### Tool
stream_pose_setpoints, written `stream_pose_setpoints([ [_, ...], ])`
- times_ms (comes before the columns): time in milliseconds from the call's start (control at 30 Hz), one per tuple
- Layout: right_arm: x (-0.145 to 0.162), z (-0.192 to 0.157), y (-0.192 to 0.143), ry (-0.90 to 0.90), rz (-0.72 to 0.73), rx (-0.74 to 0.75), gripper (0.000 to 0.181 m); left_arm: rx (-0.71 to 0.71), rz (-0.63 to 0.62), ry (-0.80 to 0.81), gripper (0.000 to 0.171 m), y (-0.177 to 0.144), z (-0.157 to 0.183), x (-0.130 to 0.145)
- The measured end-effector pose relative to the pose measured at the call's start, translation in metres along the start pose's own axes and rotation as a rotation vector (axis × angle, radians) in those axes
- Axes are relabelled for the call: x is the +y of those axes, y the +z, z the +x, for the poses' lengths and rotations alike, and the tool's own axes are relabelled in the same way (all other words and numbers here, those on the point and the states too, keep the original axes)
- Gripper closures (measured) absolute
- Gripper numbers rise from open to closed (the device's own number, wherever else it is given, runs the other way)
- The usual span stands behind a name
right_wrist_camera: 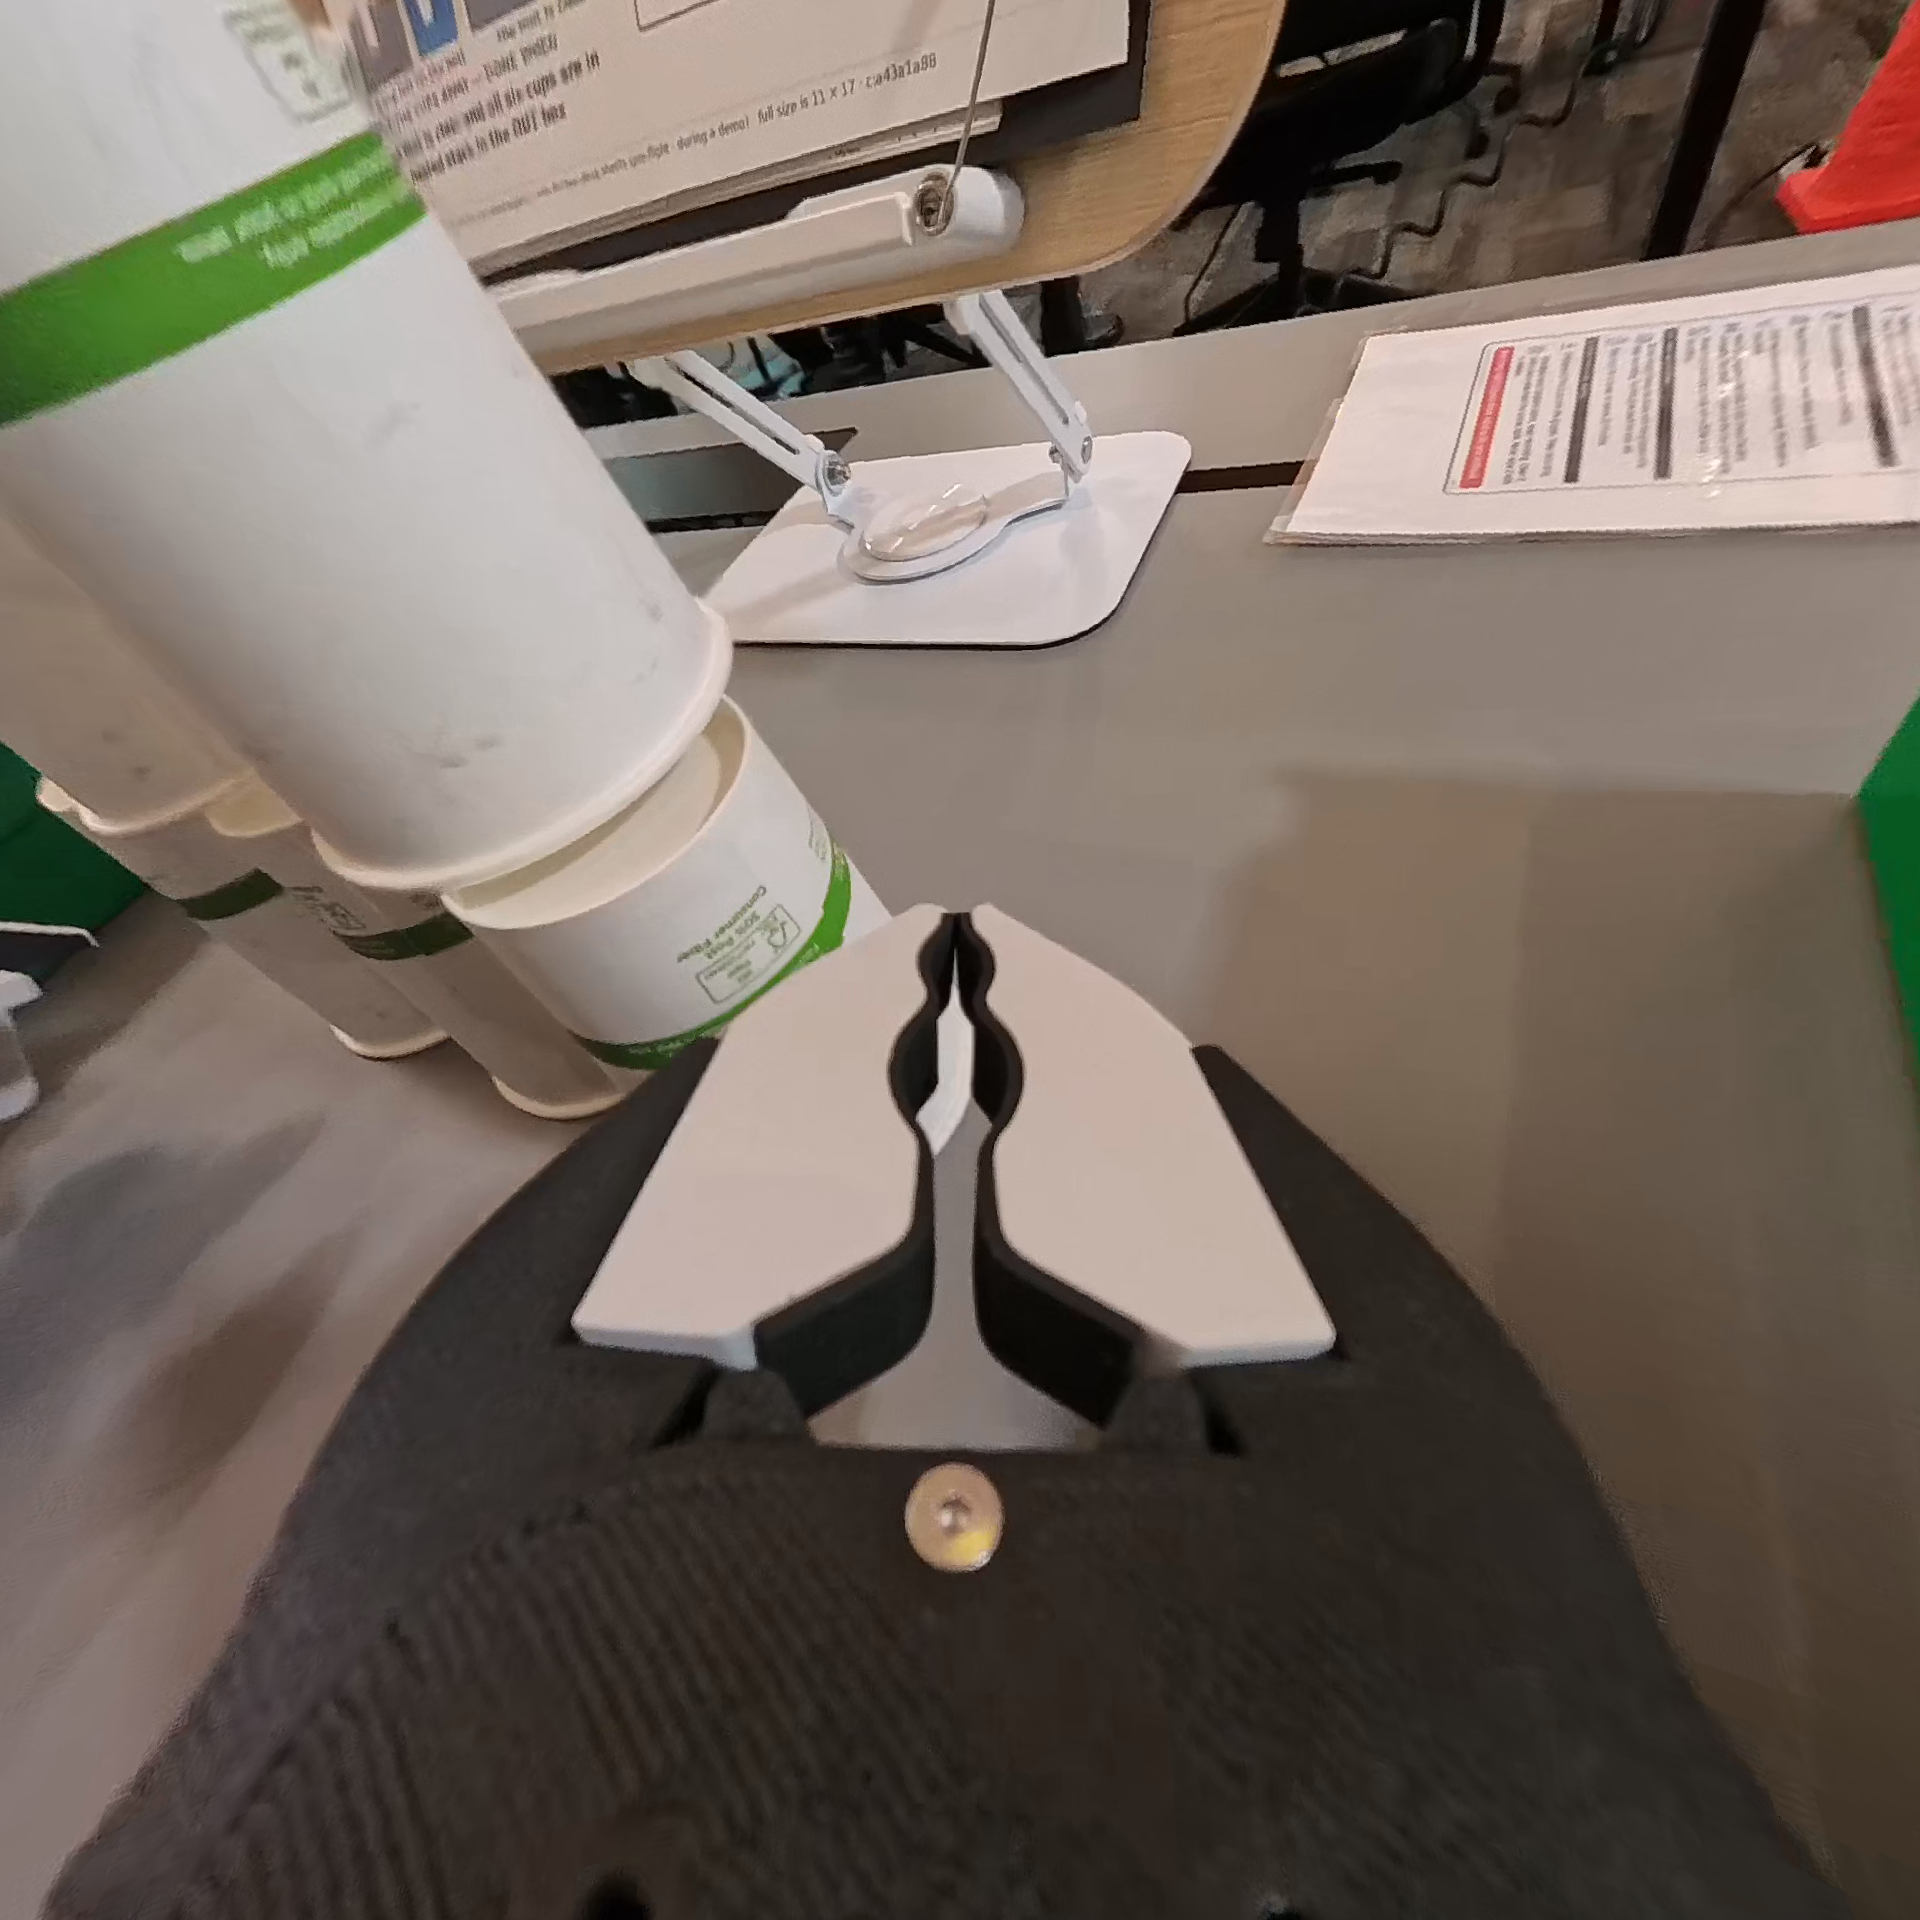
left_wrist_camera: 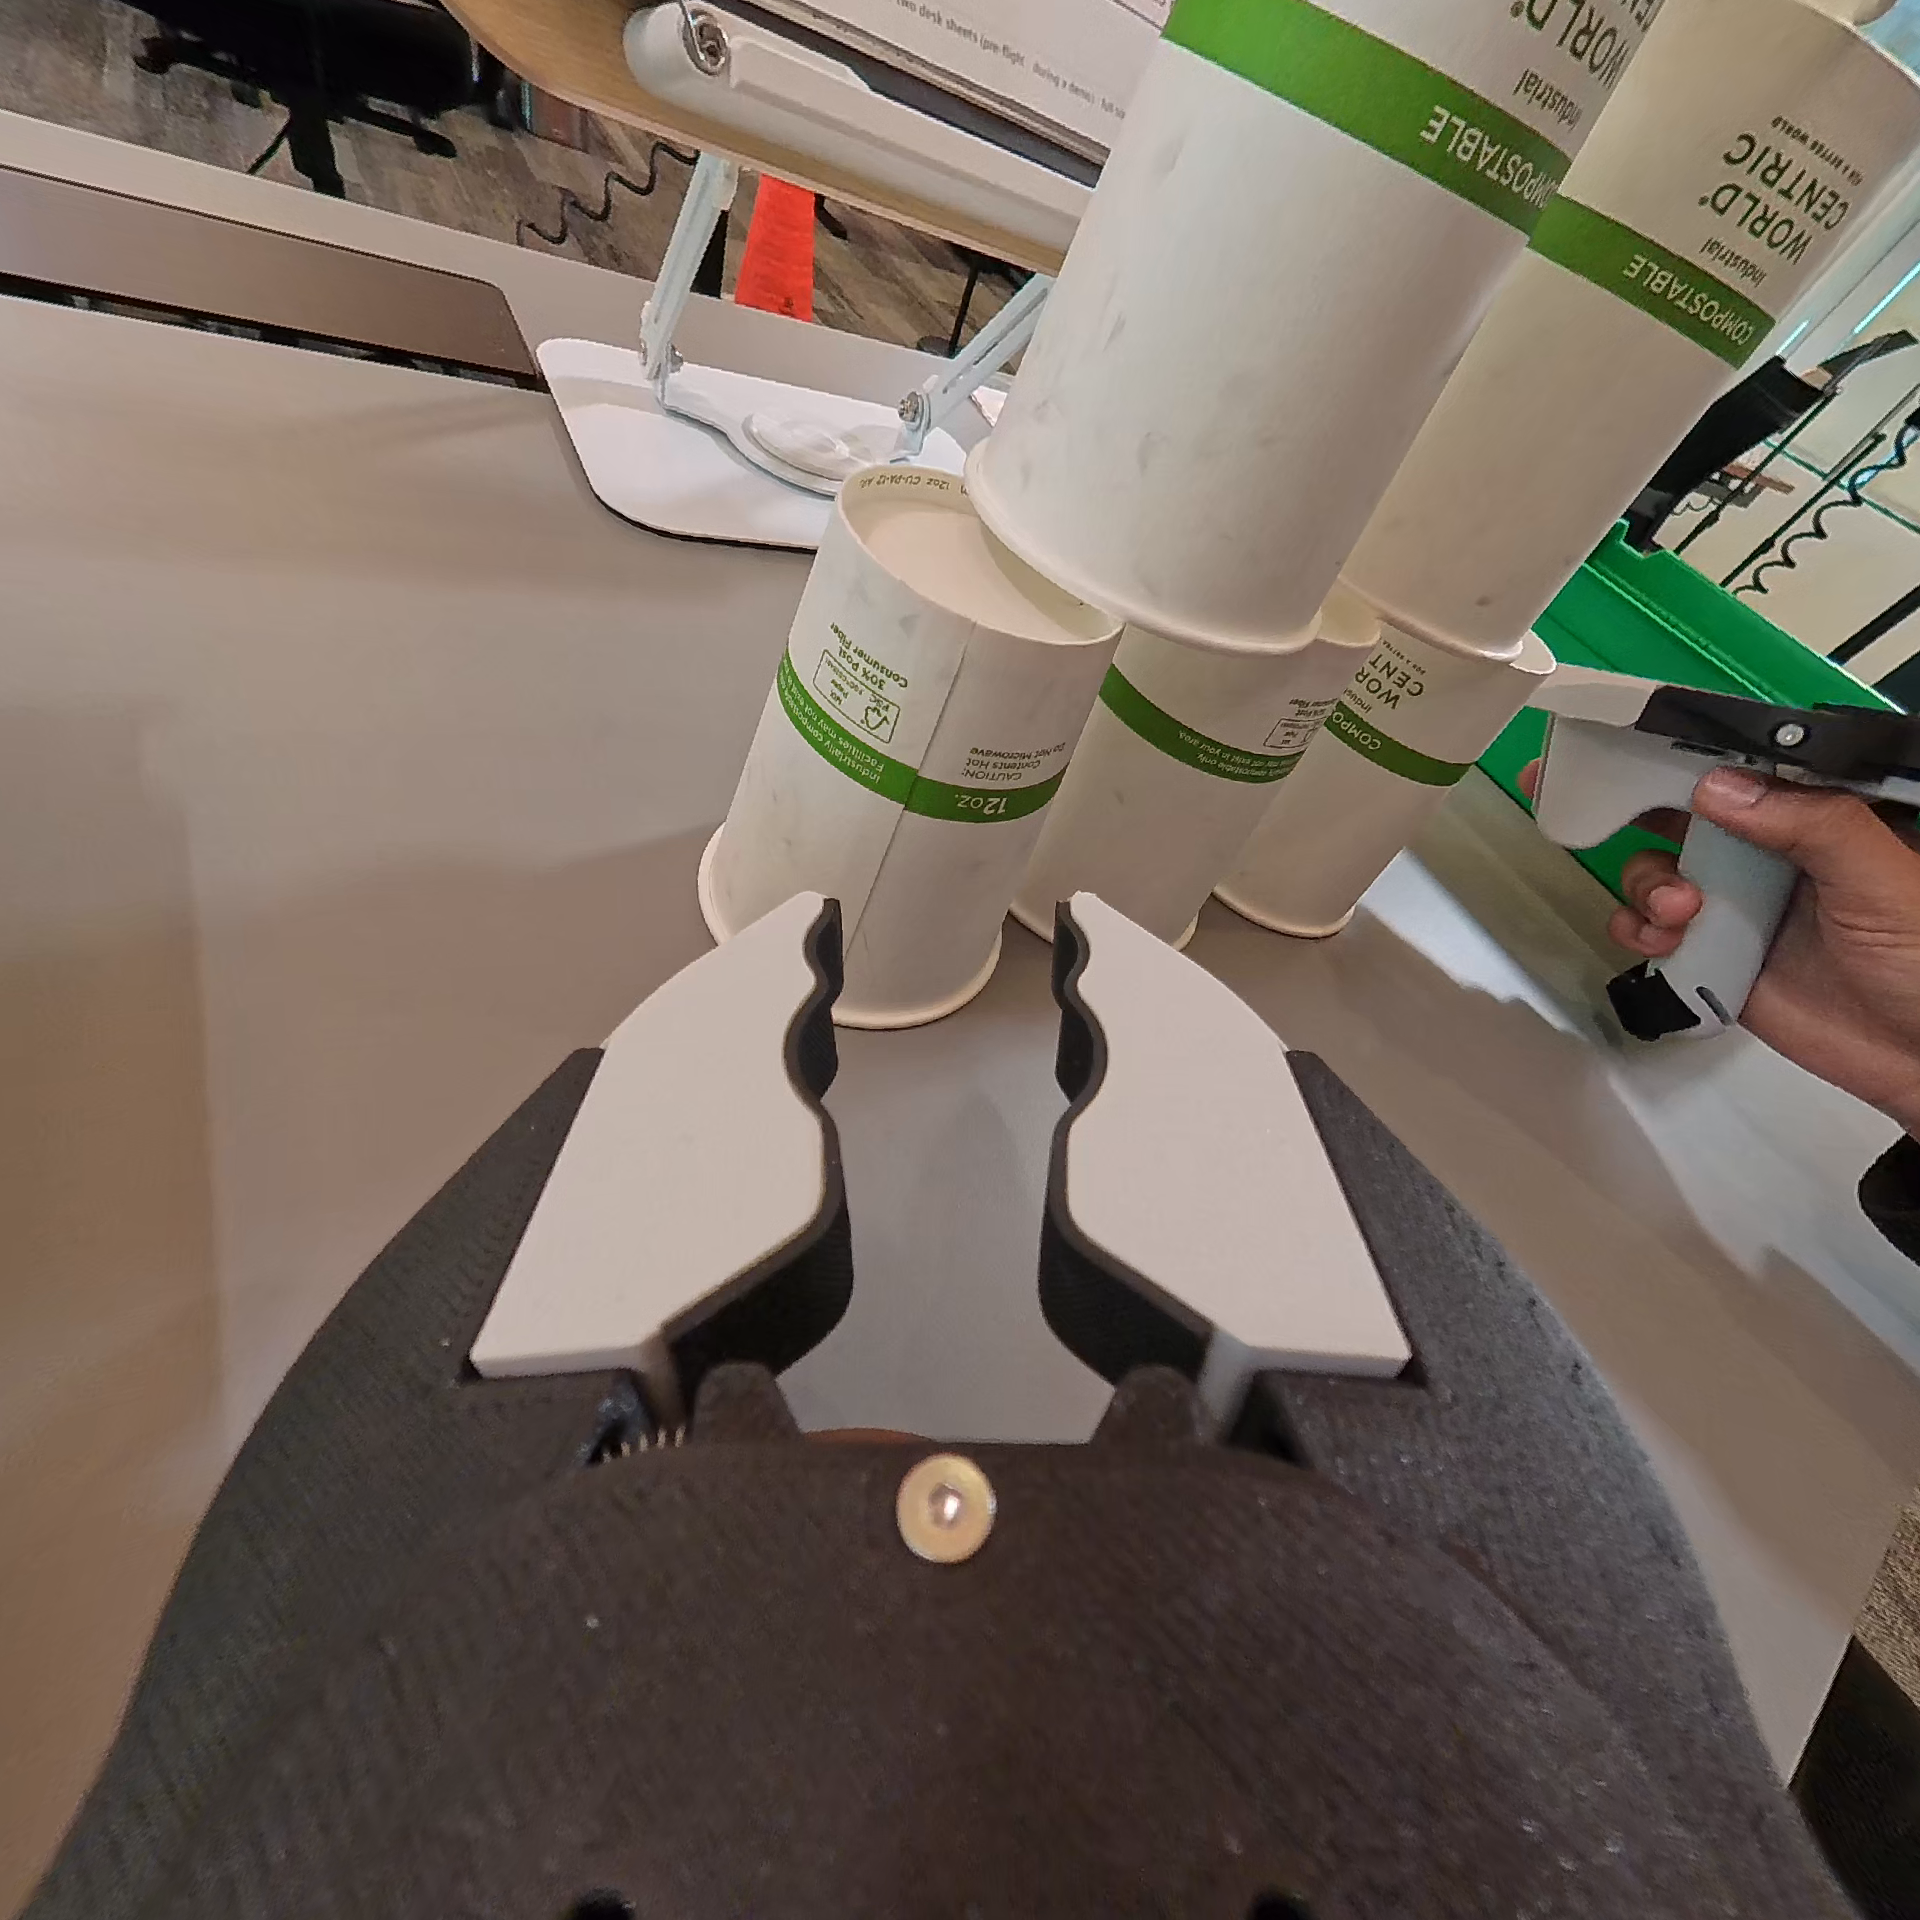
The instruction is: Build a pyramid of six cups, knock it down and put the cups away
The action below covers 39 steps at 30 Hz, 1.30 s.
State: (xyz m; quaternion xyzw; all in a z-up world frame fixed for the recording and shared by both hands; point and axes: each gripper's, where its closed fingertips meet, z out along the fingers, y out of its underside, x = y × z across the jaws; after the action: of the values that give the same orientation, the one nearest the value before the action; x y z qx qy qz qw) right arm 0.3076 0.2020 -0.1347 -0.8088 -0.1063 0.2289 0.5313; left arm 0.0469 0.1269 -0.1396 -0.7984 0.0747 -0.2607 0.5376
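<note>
White paper cups with green bands stand upside down in a pyramid on a grey table (left_wrist_camera: 312, 727). Three form the bottom row; the left one (left_wrist_camera: 894, 790) is nearest my left gripper (left_wrist_camera: 948, 914), which is open and empty just in front of it. Two more cups (left_wrist_camera: 1205, 395) rest tilted on top. My right gripper (right_wrist_camera: 956, 920) is shut and holds nothing, its tips against or just before the nearest bottom cup (right_wrist_camera: 665, 935); I cannot tell if they touch. It also shows in the left wrist view (left_wrist_camera: 1621, 707), held by a hand (left_wrist_camera: 1829, 935).
A white folding stand (right_wrist_camera: 935, 540) carrying a wooden board with a printed sheet stands behind the cups. A laminated sheet (right_wrist_camera: 1621, 416) lies at the back right. A green bin (left_wrist_camera: 1683, 644) sits beyond the cups, an orange cone (left_wrist_camera: 774, 244) on the floor behind.
</note>
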Motion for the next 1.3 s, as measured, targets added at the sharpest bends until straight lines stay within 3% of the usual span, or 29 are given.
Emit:
stream_pose_setpoints([
  [167, -0.003, 0.003, -0.001, 0.095, 0.015, -0.026, 0.181, 0.001, -0.001, -0.001, 0.132, 0.000, 0.000, 0.000],
  [400, 0.003, -0.003, 0.005, 0.090, -0.041, -0.074, 0.181, 0.001, -0.002, -0.002, 0.132, 0.000, 0.000, 0.000],
  [933, -0.002, -0.003, 0.000, 0.101, -0.016, -0.090, 0.181, 0.004, -0.007, 0.001, 0.132, 0.001, 0.001, 0.002],
  [1300, -0.008, 0.021, -0.010, -0.184, -0.017, 0.168, 0.181, 0.005, -0.008, 0.004, 0.132, 0.001, 0.002, 0.002],
])
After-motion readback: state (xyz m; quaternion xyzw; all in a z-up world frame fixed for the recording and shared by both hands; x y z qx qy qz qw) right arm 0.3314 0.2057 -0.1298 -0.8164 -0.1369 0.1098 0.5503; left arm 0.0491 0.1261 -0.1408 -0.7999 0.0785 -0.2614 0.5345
